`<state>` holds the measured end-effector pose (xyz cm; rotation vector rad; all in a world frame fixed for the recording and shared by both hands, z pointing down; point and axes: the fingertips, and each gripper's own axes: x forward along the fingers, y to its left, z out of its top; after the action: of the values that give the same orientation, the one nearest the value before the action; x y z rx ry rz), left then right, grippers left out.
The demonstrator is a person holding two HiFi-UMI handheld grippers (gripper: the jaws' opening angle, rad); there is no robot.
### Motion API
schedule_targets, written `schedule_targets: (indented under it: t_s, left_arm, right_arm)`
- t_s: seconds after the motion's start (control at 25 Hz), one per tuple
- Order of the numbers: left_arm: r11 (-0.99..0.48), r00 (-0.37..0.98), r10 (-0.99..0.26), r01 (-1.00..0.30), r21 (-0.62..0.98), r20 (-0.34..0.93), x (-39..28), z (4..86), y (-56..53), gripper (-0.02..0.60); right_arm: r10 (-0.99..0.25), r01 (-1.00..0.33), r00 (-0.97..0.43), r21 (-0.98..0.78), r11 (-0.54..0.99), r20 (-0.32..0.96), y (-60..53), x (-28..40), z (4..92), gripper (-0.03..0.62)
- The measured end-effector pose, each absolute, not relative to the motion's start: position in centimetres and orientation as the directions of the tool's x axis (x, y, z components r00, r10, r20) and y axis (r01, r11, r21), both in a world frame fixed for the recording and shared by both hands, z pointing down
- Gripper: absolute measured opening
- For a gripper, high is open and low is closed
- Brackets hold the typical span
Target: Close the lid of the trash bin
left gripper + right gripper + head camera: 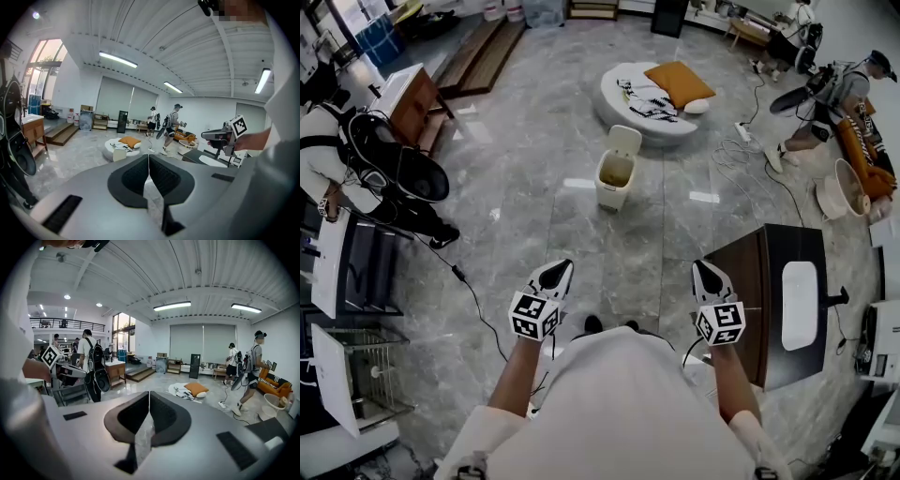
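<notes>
The room is bright from long ceiling lamps point(171, 306). White shiny spots lie on the floor point(534, 244) beside the trash bin point(617, 169). Picture edges bend round.

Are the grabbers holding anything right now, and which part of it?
Nothing is held. The left gripper and the right gripper each have fingers closed together, empty. The trash bin stands apart on the floor, lid open.

White T-shirt point(614, 394), two-tone claws point(555, 274) point(705, 272) bearing checkered marker cubes point(534, 316).
</notes>
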<state>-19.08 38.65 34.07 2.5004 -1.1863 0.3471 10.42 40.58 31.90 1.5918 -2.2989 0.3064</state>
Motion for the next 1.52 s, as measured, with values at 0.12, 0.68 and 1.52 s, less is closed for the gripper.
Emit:
schedule_targets:
  t_s: [0.12, 0.68, 1.52]
  left_arm:
    - [-0.597, 0.629, -0.686, -0.774, 0.211, 0.365, -19.7, 34.2, 38.3, 0.018]
    - [-0.607, 0.639, -0.677, -0.765, 0.213, 0.366, -22.4, 34.8, 37.5, 0.018]
    - [-0.548, 0.577, -0.69, -0.811, 0.207, 0.437, -19.5, 36.1, 30.5, 0.018]
  right_arm:
    - [-0.866, -0.937, -0.317, 0.013, 0.35, 0.387, 40.6, 9.6, 32.0, 0.031]
    - [-0.871, -0.947, -0.285, 0.022, 0.32, 0.4, 40.5, 7.2, 32.8, 0.031]
    - [-0.827, -0.921, -0.359, -0.022, 0.389, 0.432, 30.2, 10.6, 35.2, 0.031]
